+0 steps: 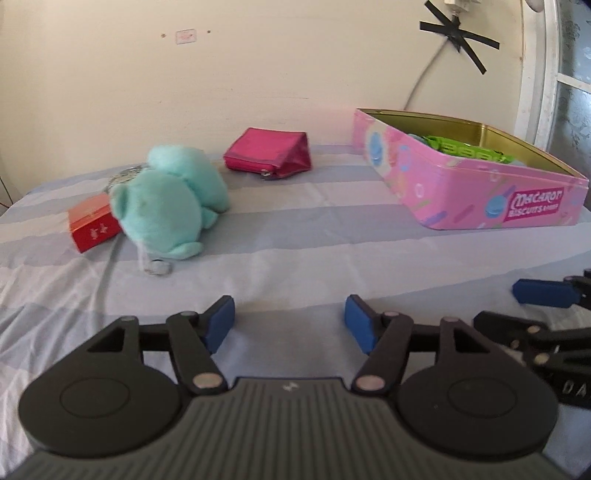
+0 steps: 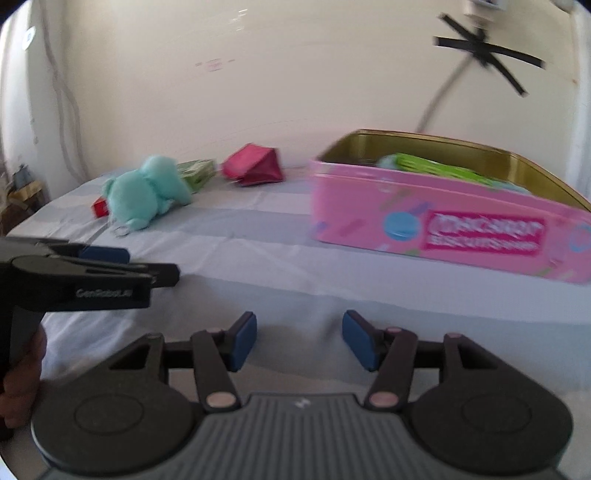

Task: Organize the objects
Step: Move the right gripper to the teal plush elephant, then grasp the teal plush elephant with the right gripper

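Striped blue-and-white bedsheet (image 1: 295, 236) spread flat, with a pink biscuit tin (image 1: 480, 195) as the landmark, lid off, gold inside showing. Inside the tin, green packets (image 1: 469, 149) lying against a pale blue item barely visible. Left of the tin and well apart from it, nearer the wall, a magenta pouch (image 1: 269, 155) standing folded with its zip pull on the sheet. Further left of the tin again, a teal plush toy (image 1: 170, 203) slumped on its side, a metal key ring (image 1: 159, 266) lying at its near edge. Touching the plush on the side away from the tin, a small red box (image 1: 92, 229). Behind the plush as seen from the right wrist, a green packet (image 2: 197, 171) on the sheet between plush and pouch. Left gripper (image 1: 290, 319) held low over bare sheet in front of the tin's left end, blue pads (image 1: 221, 321) parted about halfway, nothing between them, nothing touched. Right gripper (image 2: 299, 341) likewise over bare sheet just before the tin's long printed side, pads about half apart and empty. In the right wrist view, left gripper seen side-on far left of the tin, a hand (image 2: 22, 373) wrapped around its handle. On the wall above the tin, black tape (image 1: 458, 35) crossed over a grey cable (image 1: 424, 74).
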Demonstrator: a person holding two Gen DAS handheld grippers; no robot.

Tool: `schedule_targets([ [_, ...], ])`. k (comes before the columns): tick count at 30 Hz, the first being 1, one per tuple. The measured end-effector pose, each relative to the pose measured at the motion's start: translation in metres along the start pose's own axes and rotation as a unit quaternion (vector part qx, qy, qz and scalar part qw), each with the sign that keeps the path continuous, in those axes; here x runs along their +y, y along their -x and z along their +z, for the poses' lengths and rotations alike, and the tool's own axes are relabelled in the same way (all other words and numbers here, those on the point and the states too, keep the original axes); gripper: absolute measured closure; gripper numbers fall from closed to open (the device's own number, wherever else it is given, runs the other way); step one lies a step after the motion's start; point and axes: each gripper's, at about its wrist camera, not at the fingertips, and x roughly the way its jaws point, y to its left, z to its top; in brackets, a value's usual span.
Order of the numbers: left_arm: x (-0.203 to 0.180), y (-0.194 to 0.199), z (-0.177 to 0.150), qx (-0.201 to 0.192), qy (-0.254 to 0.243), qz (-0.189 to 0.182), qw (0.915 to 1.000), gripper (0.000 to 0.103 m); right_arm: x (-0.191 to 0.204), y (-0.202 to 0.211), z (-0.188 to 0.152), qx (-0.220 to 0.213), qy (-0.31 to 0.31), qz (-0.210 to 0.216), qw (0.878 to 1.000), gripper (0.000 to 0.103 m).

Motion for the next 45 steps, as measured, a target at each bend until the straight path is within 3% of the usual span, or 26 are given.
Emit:
schedule_targets([
  [8, 0.065, 0.003, -0.005, -0.001, 0.019, 0.063, 0.9978, 0.027, 0.061, -0.032, 0.022, 0.008, 0.076, 0.054, 0.996, 0.048],
  [12, 0.109, 0.006, -0.01, 0.004, 0.059, 0.105, 0.9927, 0.027, 0.086, -0.053, 0.039, 0.021, 0.086, 0.092, 0.992, 0.05],
  [17, 0.143, 0.013, -0.014, -0.02, 0.149, 0.091, 0.9845, 0.027, 0.108, -0.078, 0.062, 0.019, 0.072, 0.12, 0.99, 0.049],
  [20, 0.144, 0.02, -0.016, -0.039, 0.172, 0.106, 0.9786, 0.027, 0.121, -0.08, 0.081, -0.02, 0.072, 0.123, 0.99, 0.049],
  [24, 0.146, 0.021, -0.015, -0.044, 0.187, 0.097, 0.9765, 0.027, 0.145, -0.084, 0.111, -0.062, 0.096, 0.12, 0.986, 0.042],
  [28, 0.151, 0.025, -0.017, -0.05, 0.195, 0.092, 0.9753, 0.027, 0.172, -0.114, 0.123, -0.044, 0.156, 0.092, 0.982, 0.026],
  [30, 0.152, 0.022, -0.018, -0.051, 0.196, 0.09, 0.975, 0.027, 0.175, -0.129, 0.118, -0.035, 0.17, 0.068, 0.982, 0.036],
  [31, 0.152, 0.022, -0.018, -0.051, 0.197, 0.089, 0.9749, 0.027, 0.169, -0.132, 0.117, -0.03, 0.157, 0.073, 0.984, 0.049],
  [35, 0.154, 0.021, -0.018, -0.053, 0.202, 0.084, 0.9743, 0.027, 0.115, -0.119, 0.116, -0.018, 0.002, 0.121, 0.993, 0.053],
  [36, 0.155, 0.02, -0.018, -0.052, 0.203, 0.084, 0.9743, 0.027, 0.1, -0.113, 0.114, -0.014, -0.035, 0.14, 0.989, 0.053],
  [39, 0.156, 0.02, -0.018, -0.053, 0.204, 0.082, 0.9741, 0.027, 0.055, -0.09, 0.1, 0.009, -0.131, 0.229, 0.965, 0.053],
  [41, 0.156, 0.021, -0.018, -0.052, 0.204, 0.082, 0.9742, 0.027, 0.028, -0.077, 0.086, 0.035, -0.177, 0.306, 0.935, 0.052],
  [43, 0.155, 0.02, -0.018, -0.051, 0.202, 0.082, 0.9747, 0.027, 0.002, -0.068, 0.066, 0.069, -0.229, 0.381, 0.893, 0.051],
  [45, 0.154, 0.02, -0.018, -0.048, 0.198, 0.08, 0.9757, 0.026, -0.02, -0.062, 0.046, 0.101, -0.261, 0.42, 0.863, 0.047],
])
